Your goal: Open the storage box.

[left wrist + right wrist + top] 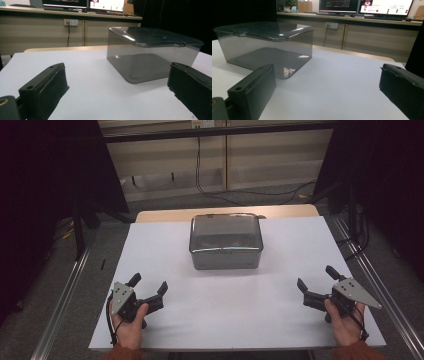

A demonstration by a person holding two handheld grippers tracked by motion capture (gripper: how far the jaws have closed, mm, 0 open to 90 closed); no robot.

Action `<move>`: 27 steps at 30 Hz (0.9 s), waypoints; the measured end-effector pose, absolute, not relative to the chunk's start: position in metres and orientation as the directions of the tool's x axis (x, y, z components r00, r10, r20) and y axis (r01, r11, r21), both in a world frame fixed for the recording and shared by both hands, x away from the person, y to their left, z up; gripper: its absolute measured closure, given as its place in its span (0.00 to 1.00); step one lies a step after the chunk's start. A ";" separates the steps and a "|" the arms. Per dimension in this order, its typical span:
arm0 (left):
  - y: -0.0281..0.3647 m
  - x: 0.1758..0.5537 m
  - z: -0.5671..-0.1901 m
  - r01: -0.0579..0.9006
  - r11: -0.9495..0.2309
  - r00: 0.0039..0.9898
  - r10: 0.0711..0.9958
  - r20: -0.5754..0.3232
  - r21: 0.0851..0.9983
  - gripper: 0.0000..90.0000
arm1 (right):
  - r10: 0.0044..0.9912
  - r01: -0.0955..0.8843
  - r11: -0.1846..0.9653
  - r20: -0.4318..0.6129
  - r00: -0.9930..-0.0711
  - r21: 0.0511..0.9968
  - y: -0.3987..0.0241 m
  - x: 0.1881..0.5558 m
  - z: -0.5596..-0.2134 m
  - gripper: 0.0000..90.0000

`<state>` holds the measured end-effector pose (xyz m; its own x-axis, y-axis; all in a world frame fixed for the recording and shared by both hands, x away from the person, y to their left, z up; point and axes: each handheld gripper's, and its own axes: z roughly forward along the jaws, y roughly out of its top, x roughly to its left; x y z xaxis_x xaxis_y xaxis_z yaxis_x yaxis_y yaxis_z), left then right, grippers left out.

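A white sheet (225, 290) is covering a wooden table (165, 214), its bare edge showing at the far side. Beyond it, a beige cabinet (37, 35) is carrying a wall socket (71, 22) with a black cable (197, 165) hanging down. Monitors (384, 6) are glowing on top. Metal rails (65, 295) are flanking the table.

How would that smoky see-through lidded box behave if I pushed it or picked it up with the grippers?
The box looks like rigid, thin-walled plastic, so probably stiff and light. It looks empty through its walls, so a push would likely slide it across the smooth white table rather than tip its low, wide body. Its glossy sides may be slippery, and the lid might come off if lifted by it.
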<state>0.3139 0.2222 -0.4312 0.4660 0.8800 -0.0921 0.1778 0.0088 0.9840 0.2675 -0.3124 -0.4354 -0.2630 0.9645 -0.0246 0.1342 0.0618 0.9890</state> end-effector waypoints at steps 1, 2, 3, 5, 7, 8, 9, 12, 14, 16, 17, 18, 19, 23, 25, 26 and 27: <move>0.221 0.314 -0.431 0.179 0.010 0.466 0.880 -0.094 0.984 0.03 | 0.964 0.134 0.060 -0.022 -0.264 0.989 -0.312 0.268 -0.436 0.00; 0.221 0.314 -0.431 0.180 0.012 0.468 0.878 -0.096 0.984 0.03 | 0.963 0.135 0.059 -0.021 -0.268 0.989 -0.312 0.268 -0.436 0.00; 0.221 0.314 -0.432 0.181 0.017 0.471 0.876 -0.102 0.983 0.03 | 0.963 0.135 0.044 -0.006 -0.270 0.990 -0.312 0.267 -0.436 0.00; 0.222 0.315 -0.432 0.181 0.012 0.470 0.877 -0.097 0.983 0.03 | 0.961 0.133 0.032 0.006 -0.276 0.991 -0.312 0.267 -0.435 0.00; 0.222 0.315 -0.432 0.185 0.019 0.469 0.877 -0.105 0.983 0.03 | 0.960 0.134 0.037 0.003 -0.281 0.990 -0.311 0.267 -0.436 0.00; 0.222 0.315 -0.432 0.186 0.018 0.469 0.877 -0.105 0.982 0.03 | 0.959 0.139 0.039 0.002 -0.283 0.990 -0.310 0.267 -0.436 0.00; 0.222 0.315 -0.432 0.187 0.017 0.468 0.878 -0.104 0.982 0.03 | 0.958 0.138 0.037 0.004 -0.286 0.990 -0.309 0.267 -0.436 0.00; 0.222 0.314 -0.431 0.180 0.014 0.457 0.884 -0.096 0.984 0.03 | 0.955 0.145 0.037 0.008 -0.297 0.989 -0.307 0.268 -0.437 0.00; 0.223 0.315 -0.431 0.186 0.009 0.456 0.885 -0.094 0.983 0.03 | 0.949 0.171 0.062 -0.005 -0.314 0.983 -0.302 0.271 -0.439 0.00; 0.223 0.314 -0.431 0.189 0.011 0.455 0.885 -0.098 0.982 0.03 | 0.945 0.174 0.059 0.001 -0.326 0.983 -0.300 0.272 -0.440 0.00; 0.224 0.314 -0.431 0.195 0.023 0.453 0.885 -0.111 0.981 0.03 | 0.945 0.170 0.063 -0.004 -0.326 0.983 -0.298 0.272 -0.439 0.00; 0.224 0.314 -0.431 0.195 0.023 0.453 0.885 -0.111 0.981 0.03 | 0.945 0.170 0.063 -0.004 -0.326 0.983 -0.298 0.272 -0.439 0.00; 0.226 0.314 -0.430 0.202 0.041 0.450 0.884 -0.130 0.979 0.03 | 0.940 0.165 0.068 -0.008 -0.340 0.984 -0.296 0.273 -0.439 0.00; 0.228 0.312 -0.429 0.191 0.043 0.450 0.884 -0.126 0.981 0.03 | 0.926 0.164 0.083 -0.015 -0.378 0.983 -0.290 0.275 -0.438 0.00; 0.227 0.311 -0.429 0.187 0.030 0.463 0.879 -0.115 0.982 0.03 | 0.923 0.170 0.091 -0.019 -0.385 0.981 -0.285 0.277 -0.437 0.00; 0.227 0.311 -0.429 0.187 0.030 0.463 0.879 -0.115 0.982 0.03 | 0.922 0.172 0.095 -0.022 -0.387 0.980 -0.283 0.278 -0.437 0.00; 0.226 0.310 -0.429 0.186 0.027 0.471 0.875 -0.113 0.982 0.03 | 0.918 0.171 0.097 -0.022 -0.395 0.981 -0.280 0.279 -0.437 0.00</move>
<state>0.3105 0.2264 -0.4290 0.4712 0.8748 -0.1128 0.1858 0.0266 0.9822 0.2790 -0.2801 -0.4373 -0.3952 0.9183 -0.0216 0.1710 0.0967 0.9805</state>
